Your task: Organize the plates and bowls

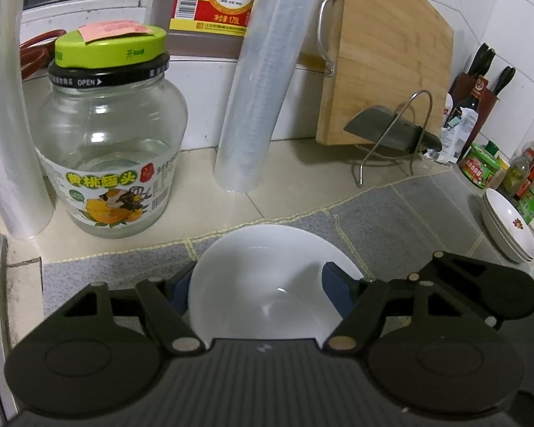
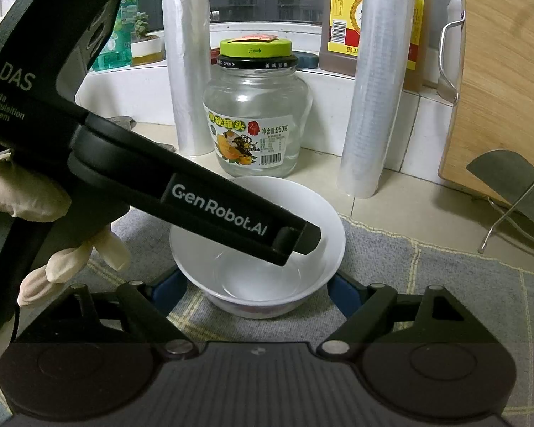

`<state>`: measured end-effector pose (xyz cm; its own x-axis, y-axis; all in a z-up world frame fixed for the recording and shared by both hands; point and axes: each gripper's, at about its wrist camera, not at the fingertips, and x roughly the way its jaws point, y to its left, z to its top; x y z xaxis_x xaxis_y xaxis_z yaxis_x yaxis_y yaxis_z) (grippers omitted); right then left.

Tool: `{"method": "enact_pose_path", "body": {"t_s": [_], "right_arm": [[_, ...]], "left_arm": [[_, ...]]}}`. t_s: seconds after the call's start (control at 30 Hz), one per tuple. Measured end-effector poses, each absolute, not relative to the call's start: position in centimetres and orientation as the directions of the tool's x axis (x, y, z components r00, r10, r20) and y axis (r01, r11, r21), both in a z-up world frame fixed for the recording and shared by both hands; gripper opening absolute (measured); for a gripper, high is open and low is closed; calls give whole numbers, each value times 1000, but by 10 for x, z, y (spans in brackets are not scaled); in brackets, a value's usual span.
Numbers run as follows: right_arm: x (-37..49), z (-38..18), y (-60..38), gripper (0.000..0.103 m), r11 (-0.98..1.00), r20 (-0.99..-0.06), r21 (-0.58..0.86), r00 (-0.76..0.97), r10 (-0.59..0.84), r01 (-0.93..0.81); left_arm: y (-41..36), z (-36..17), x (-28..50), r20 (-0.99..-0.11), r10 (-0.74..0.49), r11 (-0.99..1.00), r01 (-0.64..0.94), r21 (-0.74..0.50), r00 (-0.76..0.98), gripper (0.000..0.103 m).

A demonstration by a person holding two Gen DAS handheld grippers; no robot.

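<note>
A white bowl [image 1: 267,259] [image 2: 231,277] stands on the grey mat [image 1: 391,213] in front of a glass jar. My left gripper [image 1: 260,284] is shut on it: the left blue pad sits outside the bowl's wall and the right pad lies inside. In the right wrist view one left finger [image 2: 295,240] reaches down into the bowl, held by a gloved hand [image 2: 35,192]; the other finger is hidden behind it. My right gripper [image 2: 254,288] has a blue pad against each side of the bowl's lower body. A stack of shallow white plates [image 1: 509,227] lies at the mat's right edge.
Behind the bowl stand a glass jar [image 1: 110,135] [image 2: 256,117] with a green lid and two rolls of plastic wrap [image 1: 256,89]. A wooden cutting board [image 1: 384,53] leans on the wall, with a cleaver on a wire rack [image 1: 391,128]. Condiment bottles [image 1: 480,167] crowd the far right.
</note>
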<state>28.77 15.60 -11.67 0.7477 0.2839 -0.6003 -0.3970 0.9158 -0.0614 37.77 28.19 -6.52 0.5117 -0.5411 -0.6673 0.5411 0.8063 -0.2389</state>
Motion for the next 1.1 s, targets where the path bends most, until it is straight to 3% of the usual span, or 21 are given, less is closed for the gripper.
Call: {"method": "enact_pose_path", "body": {"t_s": [1.1], "right_arm": [[232, -76, 126, 89, 870, -599, -86, 722, 344, -486]], "left_arm": [[260, -19, 306, -629, -531, 816, 542, -200, 567, 73]]}}
